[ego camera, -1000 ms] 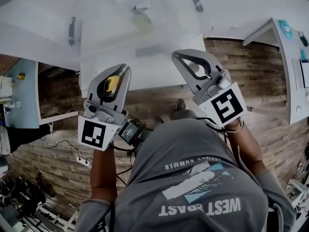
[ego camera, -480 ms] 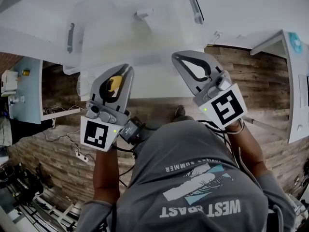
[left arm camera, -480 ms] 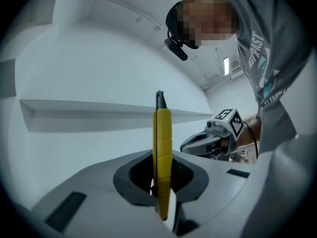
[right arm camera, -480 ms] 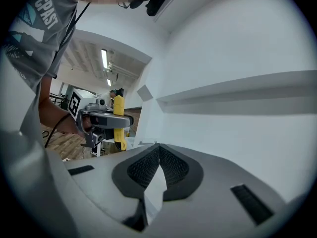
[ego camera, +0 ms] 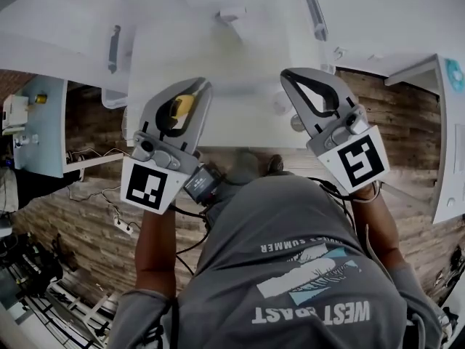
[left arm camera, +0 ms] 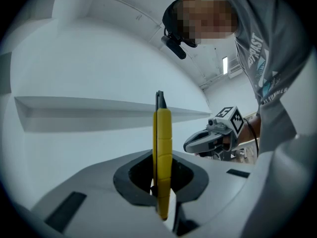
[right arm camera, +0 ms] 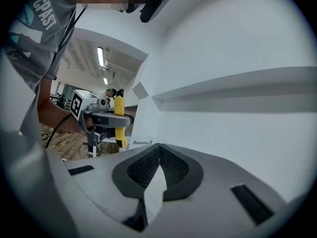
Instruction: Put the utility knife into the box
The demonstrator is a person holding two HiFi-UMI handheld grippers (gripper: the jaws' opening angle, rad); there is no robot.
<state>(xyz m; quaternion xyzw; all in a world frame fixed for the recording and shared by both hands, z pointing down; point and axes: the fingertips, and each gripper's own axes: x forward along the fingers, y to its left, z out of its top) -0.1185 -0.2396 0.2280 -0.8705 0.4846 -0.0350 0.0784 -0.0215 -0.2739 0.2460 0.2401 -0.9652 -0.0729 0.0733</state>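
My left gripper (ego camera: 200, 87) is shut on a yellow utility knife (ego camera: 182, 108), gripped across its middle; in the left gripper view the knife (left arm camera: 162, 133) stands upright between the jaws, dark tip upward. To the right, my right gripper (ego camera: 288, 76) is shut with nothing in it, its pads meeting at the tip (right arm camera: 157, 146). Both point level at a large pale translucent box (ego camera: 218, 42) on the white table (ego camera: 407, 20). The box's rim (left arm camera: 99, 107) fills both gripper views. From the right gripper view I see the left gripper (right arm camera: 126, 118) and the knife (right arm camera: 119, 105).
The box has dark handles at its left (ego camera: 114, 48) and right (ego camera: 315, 14) sides. Wooden floor (ego camera: 410, 144) lies below the table's near edge. A pale blue cabinet (ego camera: 43, 122) stands at the left, another white desk (ego camera: 450, 115) at the right, cables (ego camera: 109, 217) on the floor.
Both grippers have moved forward from the table's near edge, and now reach over the table up to the box. The knife stays in the left gripper; the right stays shut.
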